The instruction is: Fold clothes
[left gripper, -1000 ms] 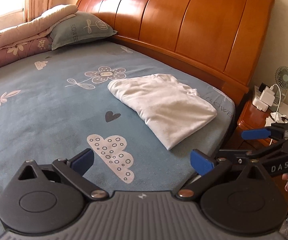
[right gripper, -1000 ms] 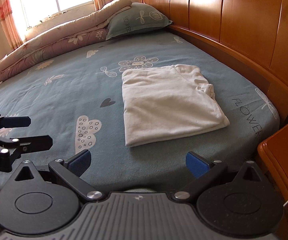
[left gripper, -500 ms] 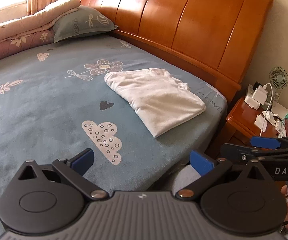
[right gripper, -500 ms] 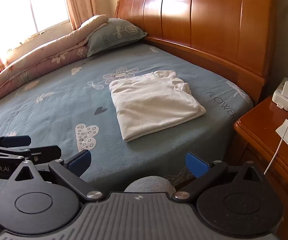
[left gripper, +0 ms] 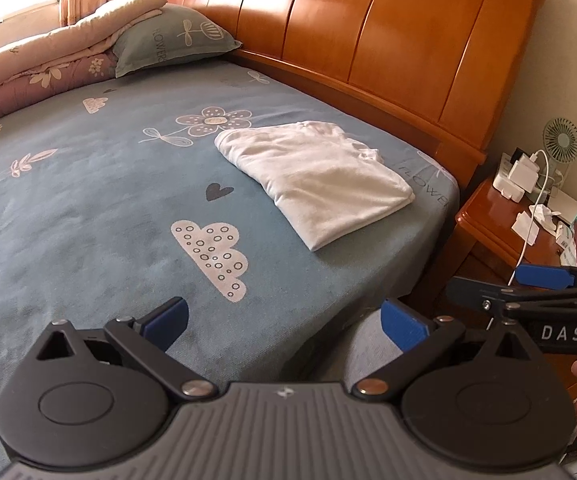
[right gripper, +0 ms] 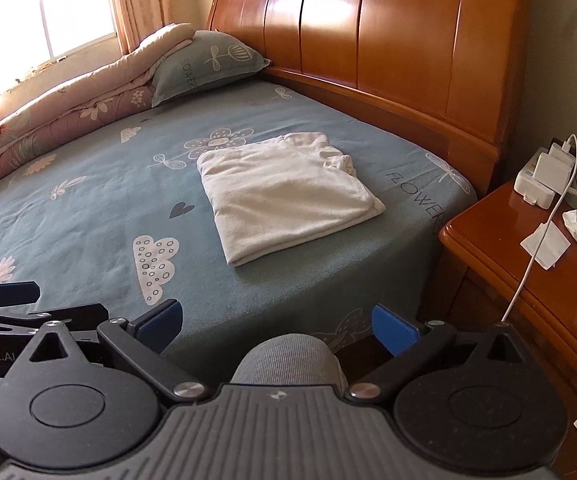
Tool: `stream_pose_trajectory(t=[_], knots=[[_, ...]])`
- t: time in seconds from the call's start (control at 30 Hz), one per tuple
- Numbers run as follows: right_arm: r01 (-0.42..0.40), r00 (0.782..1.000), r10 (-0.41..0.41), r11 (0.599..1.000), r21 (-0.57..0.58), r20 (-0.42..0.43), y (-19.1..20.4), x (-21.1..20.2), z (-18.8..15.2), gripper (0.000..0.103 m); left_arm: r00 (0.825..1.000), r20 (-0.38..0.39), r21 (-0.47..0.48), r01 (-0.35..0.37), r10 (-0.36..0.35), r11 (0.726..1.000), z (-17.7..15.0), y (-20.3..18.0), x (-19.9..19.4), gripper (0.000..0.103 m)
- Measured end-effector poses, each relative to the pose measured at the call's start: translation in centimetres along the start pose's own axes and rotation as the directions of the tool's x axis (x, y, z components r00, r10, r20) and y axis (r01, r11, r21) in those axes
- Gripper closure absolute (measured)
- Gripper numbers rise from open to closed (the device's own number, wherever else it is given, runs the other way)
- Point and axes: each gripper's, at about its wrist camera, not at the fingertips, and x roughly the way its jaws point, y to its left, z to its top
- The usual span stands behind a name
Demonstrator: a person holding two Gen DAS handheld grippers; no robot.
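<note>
White folded garment (left gripper: 320,184) sits on the blue patterned bedsheet (left gripper: 88,208) up around 1 o'clock in the left wrist view, close to the bed's near corner and just short of the wooden headboard (left gripper: 368,40). Left gripper (left gripper: 284,320) has its blue pads spread wide with nothing between them, hanging over the bed edge well apart from the cloth. Over at 3 o'clock you can see the right gripper (left gripper: 528,284) side-on, hovering in front of the nightstand (left gripper: 496,220). A pillow (left gripper: 172,40) and rolled quilt (left gripper: 40,64) are way up at 11 o'clock, out of the way. Right wrist view: same garment (right gripper: 284,196) at about 12 o'clock, neat rectangle with a bunched bit on the headboard side, looks pretty much done to me. Right gripper (right gripper: 276,322) is also wide open and empty, with a grey-clad knee (right gripper: 288,360) right below it, and the left gripper (right gripper: 20,304) pokes in at 9 o'clock. Nightstand (right gripper: 508,248) at 3 o'clock has a charger (right gripper: 544,176) with a white cable (right gripper: 536,256) trailing off its front edge. What I'd worry about: the right tool is close to that cable, so a swing could snag it and drag the charger off. Also any re-grab at the bunched end could pull the layers apart and undo the fold.
</note>
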Motion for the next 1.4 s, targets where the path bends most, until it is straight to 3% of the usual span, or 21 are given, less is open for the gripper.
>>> stream_pose_trajectory(t=[1.4], knots=[[0.035, 0.999, -0.036, 0.999, -0.024, -0.027, 0.51, 0.35, 0.23, 0.000, 1.000, -0.029, 0.001, -0.006, 0.006, 1.000, 0.21, -0.10, 0.33, 0.001]])
